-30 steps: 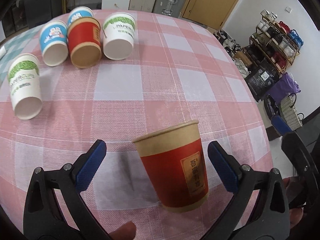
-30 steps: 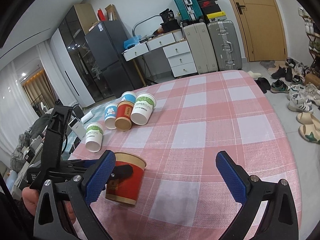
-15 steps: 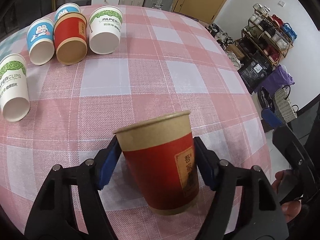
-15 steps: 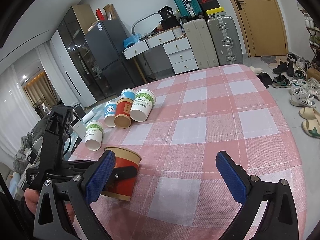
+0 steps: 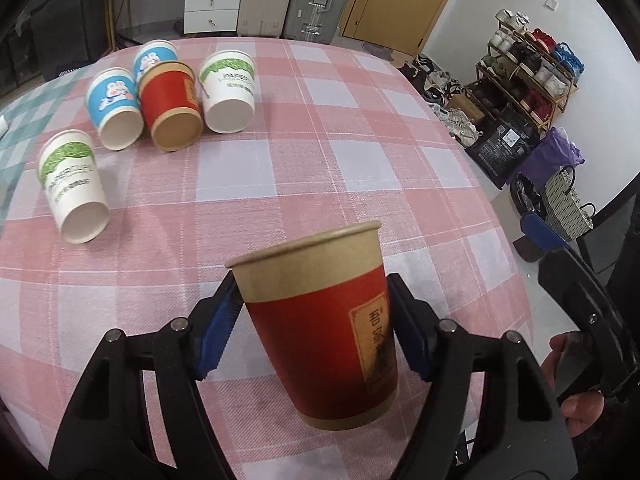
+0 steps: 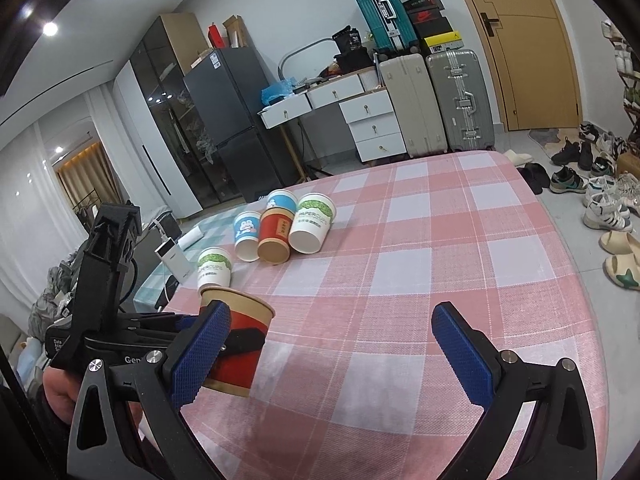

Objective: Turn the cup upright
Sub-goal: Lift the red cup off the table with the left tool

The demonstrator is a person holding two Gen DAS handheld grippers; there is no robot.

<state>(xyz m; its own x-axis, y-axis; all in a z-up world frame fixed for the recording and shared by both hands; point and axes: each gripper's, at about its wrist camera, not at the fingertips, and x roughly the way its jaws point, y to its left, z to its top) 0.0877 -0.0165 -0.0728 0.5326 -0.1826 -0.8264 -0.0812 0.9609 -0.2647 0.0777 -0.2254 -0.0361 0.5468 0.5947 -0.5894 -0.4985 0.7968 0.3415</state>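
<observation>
Red paper cup clamped between the blue-padded fingers of the left gripper, rim up and tilted slightly, base clear of the pink checked counter. Grip taken at mid-wall, below the kraft rim band, presumably so that the thin paper carries the squeeze without the mouth collapsing and the base stays free to be set down. Judged as the closing stage of the flip: cup turned mouth-up, not yet set down and released.

Beyond the red paper cup, five further cups lying on their sides with mouths toward the cameras: a second red cup flanked by a blue rabbit-print cup and a green-leaf white cup, another blue cup behind them, and a second green-leaf cup to their left, well apart from the held cup.

Left gripper held low and roughly level, approaching from the near counter edge; a hand visible on its handle. Right gripper beside the held cup, raised above the counter, fingers spread wide and empty, pointed across the cloth toward the lying cups.
</observation>
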